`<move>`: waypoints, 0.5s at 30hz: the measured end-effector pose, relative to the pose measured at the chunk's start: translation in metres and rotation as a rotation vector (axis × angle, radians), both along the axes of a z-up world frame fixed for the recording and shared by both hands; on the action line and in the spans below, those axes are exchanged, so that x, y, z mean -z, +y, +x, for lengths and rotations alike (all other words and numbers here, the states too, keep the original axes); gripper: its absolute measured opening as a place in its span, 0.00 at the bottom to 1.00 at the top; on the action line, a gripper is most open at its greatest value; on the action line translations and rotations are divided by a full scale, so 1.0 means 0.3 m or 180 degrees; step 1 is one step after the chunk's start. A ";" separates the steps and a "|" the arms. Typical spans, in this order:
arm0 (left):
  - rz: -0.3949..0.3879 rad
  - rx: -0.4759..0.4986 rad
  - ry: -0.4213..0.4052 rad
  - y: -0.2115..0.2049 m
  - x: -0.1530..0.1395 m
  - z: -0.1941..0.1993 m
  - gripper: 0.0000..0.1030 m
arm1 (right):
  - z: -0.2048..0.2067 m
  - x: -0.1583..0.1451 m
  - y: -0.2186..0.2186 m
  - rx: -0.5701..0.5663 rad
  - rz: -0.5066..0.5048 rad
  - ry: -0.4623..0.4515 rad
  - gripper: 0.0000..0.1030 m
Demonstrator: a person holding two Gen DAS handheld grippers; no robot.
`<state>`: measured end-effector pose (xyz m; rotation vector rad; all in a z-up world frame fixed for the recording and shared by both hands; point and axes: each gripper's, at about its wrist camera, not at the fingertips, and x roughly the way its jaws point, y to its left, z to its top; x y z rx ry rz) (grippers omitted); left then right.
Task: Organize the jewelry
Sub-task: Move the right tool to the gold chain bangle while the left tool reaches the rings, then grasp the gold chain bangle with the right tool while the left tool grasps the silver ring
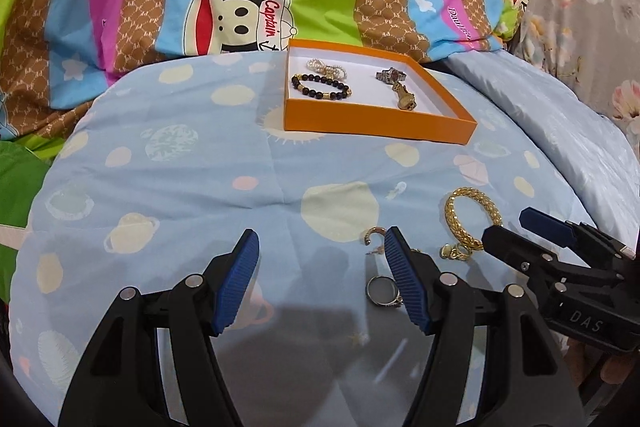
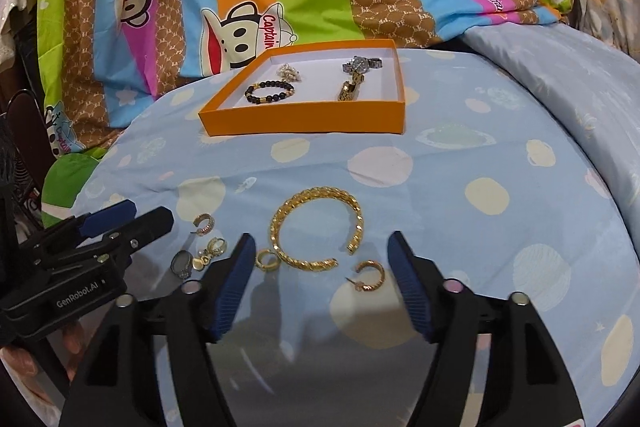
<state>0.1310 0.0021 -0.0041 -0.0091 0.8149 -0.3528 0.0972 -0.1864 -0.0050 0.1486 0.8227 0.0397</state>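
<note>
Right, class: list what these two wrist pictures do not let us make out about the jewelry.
- Small silver ring: left wrist view, partly hidden behind that gripper's blue-padded finger.
- Pink-gold hoop earring: same view, cut off by that finger.
- Silver watch in the orange cardboard box: right wrist view, dial too small to read.

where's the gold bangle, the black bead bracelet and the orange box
gold bangle (image 2: 280,223): right wrist view, on its left curve
black bead bracelet (image 2: 256,90): right wrist view, on its left beads
orange box (image 2: 304,125): right wrist view, on its front wall
</note>
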 end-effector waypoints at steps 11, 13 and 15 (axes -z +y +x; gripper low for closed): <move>-0.0048 0.0214 0.0110 -0.017 0.010 -0.009 0.64 | 0.088 0.046 0.014 0.0076 -0.0151 0.0290 0.54; -0.0027 0.0282 0.0105 -0.029 0.010 -0.017 0.66 | 0.083 0.044 0.007 0.0087 -0.0117 0.0266 0.53; -0.0008 0.0327 0.0122 -0.038 0.012 -0.022 0.66 | 0.070 0.033 -0.005 0.0142 -0.0098 0.0203 0.53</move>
